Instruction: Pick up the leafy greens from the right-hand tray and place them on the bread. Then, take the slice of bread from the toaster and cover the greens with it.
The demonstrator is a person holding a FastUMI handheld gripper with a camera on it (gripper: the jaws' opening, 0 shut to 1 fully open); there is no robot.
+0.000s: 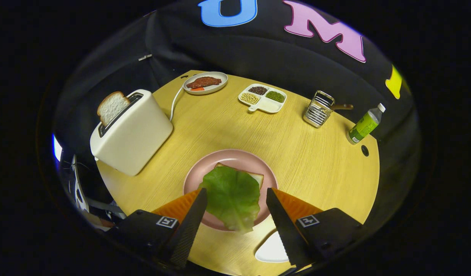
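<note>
A green lettuce leaf (232, 197) lies on a slice of bread (255, 177) on the pink plate (235, 159), its near end hanging over the plate's rim. My gripper (236, 194) is open, one finger on each side of the leaf, touching nothing. To the left beyond the plate stands a cream toaster (133, 132) with a second slice of bread (112, 107) sticking up from its slot.
A white tray (271, 251) edge shows below the right finger. At the back of the round wooden table (315, 161) are a plate of meat (204, 82), a divided dish of beans (263, 98), a wire holder (317, 109) and a bottle (365, 124).
</note>
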